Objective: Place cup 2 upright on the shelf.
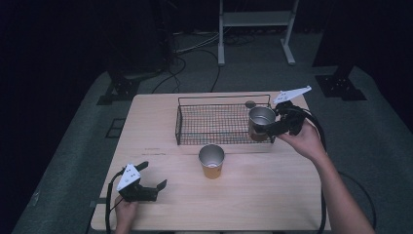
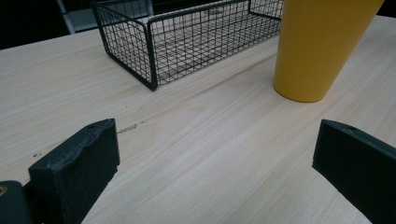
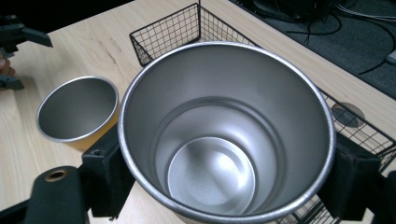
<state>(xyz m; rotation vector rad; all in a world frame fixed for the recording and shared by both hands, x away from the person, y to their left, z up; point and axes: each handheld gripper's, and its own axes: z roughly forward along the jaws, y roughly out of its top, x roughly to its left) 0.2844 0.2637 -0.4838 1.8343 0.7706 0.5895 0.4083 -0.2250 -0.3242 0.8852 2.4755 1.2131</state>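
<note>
Right gripper (image 1: 271,127) — clamped on a steel-lined cup (image 1: 260,123), upright, held above the right end of the black wire basket (image 1: 214,124); outer colour hard to tell, perhaps brown. Left gripper (image 1: 155,181) — jaws wide, nothing between, low over the pale wooden table (image 1: 160,209). Yellow steel-lined tumbler (image 1: 212,161) — upright, just before the basket.

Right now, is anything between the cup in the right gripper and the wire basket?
Nothing visible. The right gripper holds the steel cup upright at the wire basket's right end, whose mesh floor looks bare. The yellow cup stands on the table, in front of the basket.
</note>
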